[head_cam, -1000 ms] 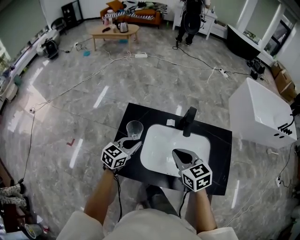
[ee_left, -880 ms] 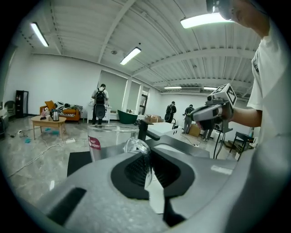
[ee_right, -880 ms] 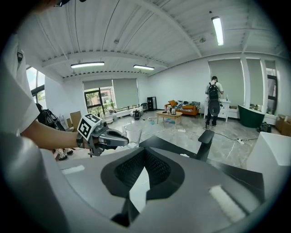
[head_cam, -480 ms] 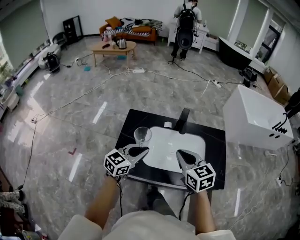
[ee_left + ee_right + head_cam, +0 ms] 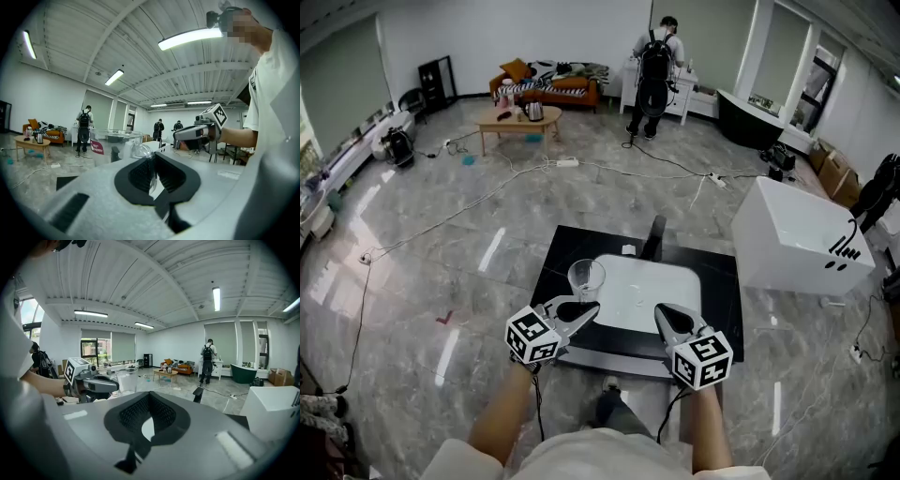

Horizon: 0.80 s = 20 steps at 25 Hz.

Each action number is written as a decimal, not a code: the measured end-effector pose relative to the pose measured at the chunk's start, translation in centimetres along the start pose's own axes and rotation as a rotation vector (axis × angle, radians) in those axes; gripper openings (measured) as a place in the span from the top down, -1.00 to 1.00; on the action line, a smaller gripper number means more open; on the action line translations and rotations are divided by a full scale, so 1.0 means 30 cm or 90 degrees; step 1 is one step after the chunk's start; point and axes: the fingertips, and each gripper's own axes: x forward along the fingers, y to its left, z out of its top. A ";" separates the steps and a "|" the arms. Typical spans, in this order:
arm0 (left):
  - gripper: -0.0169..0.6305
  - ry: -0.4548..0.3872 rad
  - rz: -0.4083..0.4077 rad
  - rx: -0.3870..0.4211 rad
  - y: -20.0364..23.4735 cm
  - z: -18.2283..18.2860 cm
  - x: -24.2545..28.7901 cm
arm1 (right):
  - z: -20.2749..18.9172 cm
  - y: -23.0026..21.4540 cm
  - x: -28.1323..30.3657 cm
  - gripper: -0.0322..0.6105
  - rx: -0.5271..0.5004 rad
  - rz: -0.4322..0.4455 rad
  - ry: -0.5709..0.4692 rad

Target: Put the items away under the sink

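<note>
Cup is coming up off the surface, my left tongs clamping its rim; right tongs are riding closed, empty. Stowing is beginning.

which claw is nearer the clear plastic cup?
Left. The left claw is shut on the wall of the clear plastic cup; the right claw is apart, to its right, at the front of the white sink.

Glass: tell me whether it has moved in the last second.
Yes. Glass, in the left tongs, shifted from beside the basin to over its left edge.
</note>
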 end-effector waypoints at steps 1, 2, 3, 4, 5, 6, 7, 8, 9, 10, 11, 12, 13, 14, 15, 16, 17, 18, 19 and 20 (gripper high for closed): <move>0.92 0.004 0.006 0.006 -0.015 0.003 -0.014 | 0.004 0.009 -0.023 0.88 0.001 -0.007 -0.004; 0.92 0.007 0.014 0.013 -0.026 0.007 -0.027 | 0.010 0.016 -0.042 0.88 0.002 -0.014 -0.008; 0.92 0.009 0.022 0.020 -0.036 0.012 -0.038 | 0.017 0.020 -0.058 0.88 0.004 -0.021 -0.013; 0.92 0.010 0.028 0.027 -0.047 0.017 -0.048 | 0.022 0.023 -0.071 0.88 0.007 -0.027 -0.015; 0.92 0.010 0.033 0.031 -0.060 0.020 -0.057 | 0.024 0.028 -0.085 0.88 0.008 -0.031 -0.017; 0.92 0.009 0.038 0.035 -0.077 0.022 -0.066 | 0.024 0.036 -0.100 0.88 0.007 -0.034 -0.019; 0.92 0.007 0.043 0.039 -0.094 0.025 -0.075 | 0.025 0.049 -0.115 0.88 0.002 -0.033 -0.021; 0.92 0.005 0.048 0.043 -0.109 0.031 -0.086 | 0.027 0.065 -0.128 0.88 -0.005 -0.031 -0.024; 0.92 0.003 0.053 0.047 -0.121 0.038 -0.097 | 0.033 0.082 -0.139 0.88 -0.014 -0.027 -0.027; 0.92 0.002 0.057 0.052 -0.130 0.047 -0.105 | 0.040 0.097 -0.149 0.88 -0.023 -0.022 -0.030; 0.92 0.002 0.061 0.059 -0.138 0.058 -0.109 | 0.051 0.107 -0.157 0.88 -0.031 -0.020 -0.034; 0.92 0.001 0.063 0.066 -0.146 0.069 -0.109 | 0.062 0.109 -0.167 0.88 -0.037 -0.018 -0.038; 0.92 0.000 0.065 0.070 -0.155 0.080 -0.106 | 0.074 0.108 -0.178 0.88 -0.042 -0.018 -0.041; 0.92 -0.001 0.067 0.071 -0.166 0.089 -0.103 | 0.084 0.106 -0.192 0.88 -0.045 -0.018 -0.046; 0.92 -0.002 0.070 0.071 -0.180 0.098 -0.102 | 0.093 0.107 -0.209 0.88 -0.047 -0.018 -0.050; 0.92 -0.003 0.074 0.073 -0.197 0.106 -0.103 | 0.101 0.110 -0.231 0.88 -0.049 -0.018 -0.056; 0.92 -0.003 0.077 0.077 -0.221 0.113 -0.104 | 0.107 0.115 -0.259 0.88 -0.052 -0.018 -0.061; 0.92 -0.002 0.081 0.083 -0.248 0.120 -0.104 | 0.110 0.121 -0.292 0.88 -0.056 -0.018 -0.067; 0.92 -0.001 0.085 0.093 -0.278 0.127 -0.101 | 0.112 0.125 -0.328 0.88 -0.062 -0.018 -0.073; 0.92 0.000 0.092 0.103 -0.308 0.134 -0.096 | 0.113 0.128 -0.364 0.88 -0.070 -0.019 -0.078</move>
